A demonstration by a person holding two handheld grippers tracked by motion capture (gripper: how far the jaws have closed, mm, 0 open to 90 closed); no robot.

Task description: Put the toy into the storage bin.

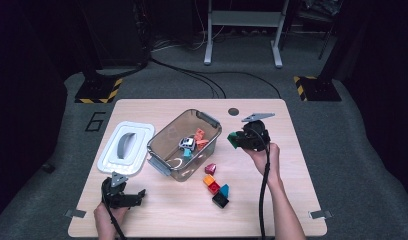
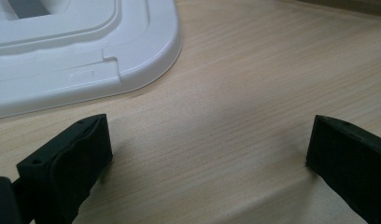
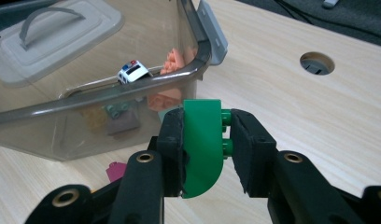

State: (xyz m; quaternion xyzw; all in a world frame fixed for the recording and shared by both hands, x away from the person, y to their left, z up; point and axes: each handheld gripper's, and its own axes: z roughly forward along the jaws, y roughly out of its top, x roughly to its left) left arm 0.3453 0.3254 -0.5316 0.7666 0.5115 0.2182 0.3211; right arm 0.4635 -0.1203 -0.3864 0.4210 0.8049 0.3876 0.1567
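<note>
- R tool [image 3: 205, 147] clamped on green brick [image 3: 202, 149], just beside bin [image 3: 132, 88] rim.
- L tool [image 2: 207, 154] jaws apart, w/ nothing between, low over tabletop [image 2: 254, 84] near lid [image 2: 86, 51].

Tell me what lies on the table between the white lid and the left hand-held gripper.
Nothing: in the left gripper view, bare wooden table separates the white lid from the open left hand-held gripper.

White lid [image 2: 76, 51]: cut off by the left gripper view's top and left edges. Green brick [image 3: 202, 149]: flanks hidden between the jaws. Toys inside clear bin [image 3: 198, 56]: smeared, indistinct through its wall.
</note>
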